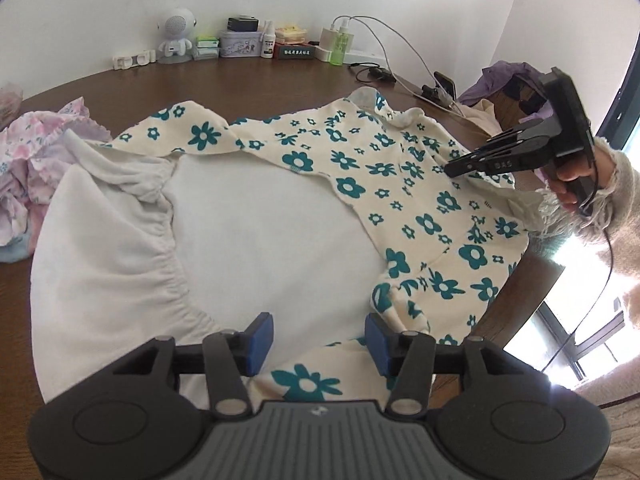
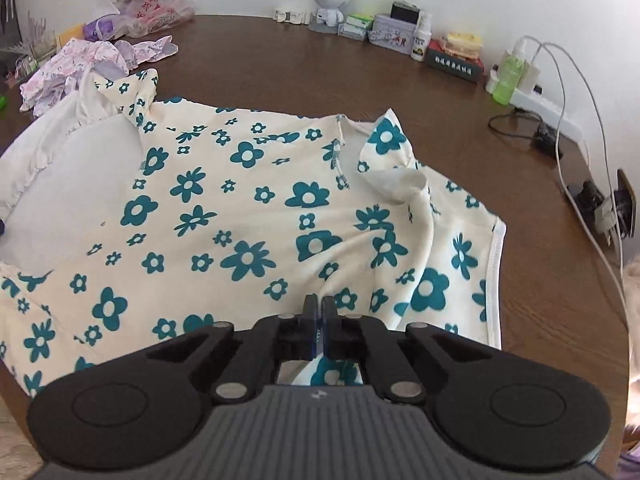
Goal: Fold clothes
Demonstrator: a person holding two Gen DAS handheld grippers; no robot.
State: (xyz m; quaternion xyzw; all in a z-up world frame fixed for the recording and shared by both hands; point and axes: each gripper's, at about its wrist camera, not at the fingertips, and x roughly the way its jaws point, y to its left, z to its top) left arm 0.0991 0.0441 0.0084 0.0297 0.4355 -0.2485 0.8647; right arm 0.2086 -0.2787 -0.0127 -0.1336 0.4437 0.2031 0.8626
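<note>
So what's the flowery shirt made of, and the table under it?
The flowery shirt looks like soft knit cloth, maybe cotton: matte, with loose wrinkles and a plain white, fleecy-looking inside. The table looks like dark brown wood or wood veneer, smooth with a slight sheen; I can't tell which.

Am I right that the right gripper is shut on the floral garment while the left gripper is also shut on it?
Not quite: in the left wrist view the left gripper is open over the floral garment. The right gripper is indeed shut on it.
</note>
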